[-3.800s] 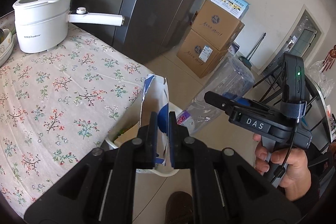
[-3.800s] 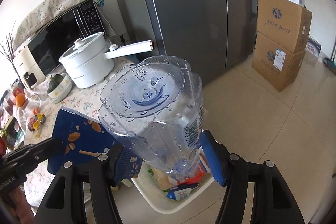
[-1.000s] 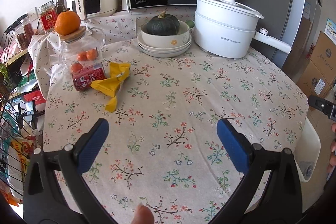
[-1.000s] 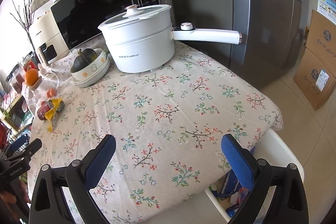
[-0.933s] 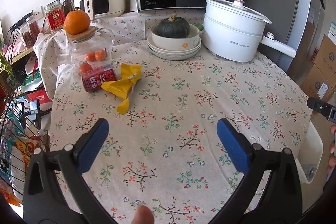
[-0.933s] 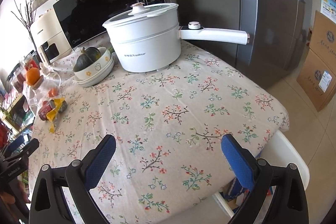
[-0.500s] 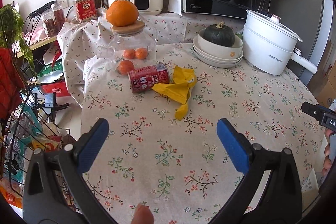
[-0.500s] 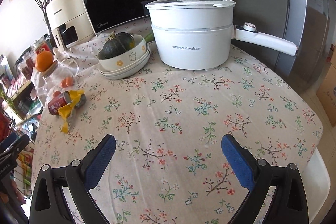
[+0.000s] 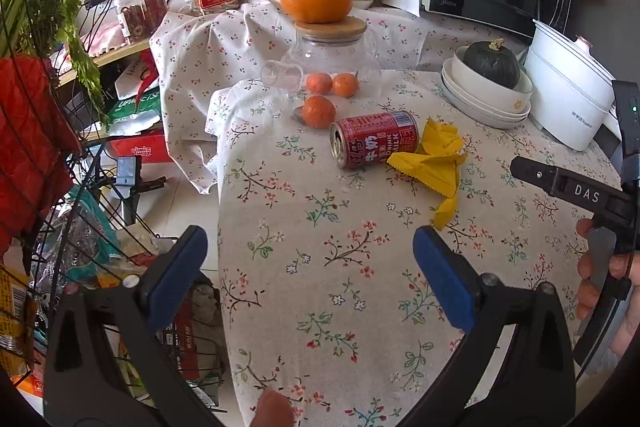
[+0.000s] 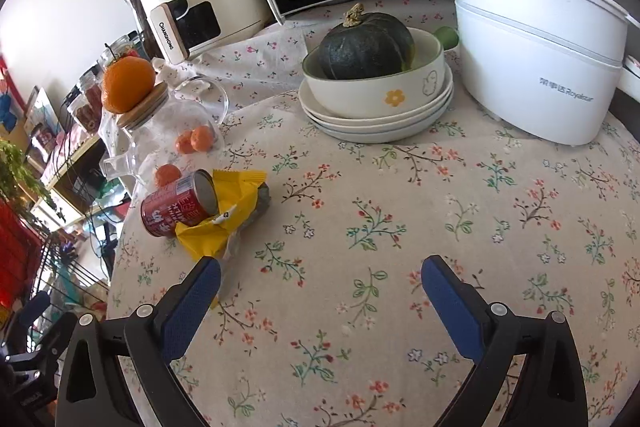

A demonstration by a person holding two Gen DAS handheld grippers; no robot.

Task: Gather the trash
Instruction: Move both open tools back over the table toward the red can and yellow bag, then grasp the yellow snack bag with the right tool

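The red drink can [image 9: 374, 139] lies on its side on the floral tablecloth [image 9: 340, 267], open end toward 9 o'clock, touching the crumpled yellow wrapper [image 9: 434, 163] at its 3 o'clock. Small oranges [image 9: 318, 111] sit just beyond at 11 o'clock beside a glass jar [image 9: 328, 63]. The left gripper [image 9: 308, 267] hovers near, fingers spread wide and empty; the right gripper [image 10: 320, 291] is likewise splayed with nothing between its pads. A careless pinch could roll the can into the oranges or off the edge, or snag the cloth along with the thin wrapper
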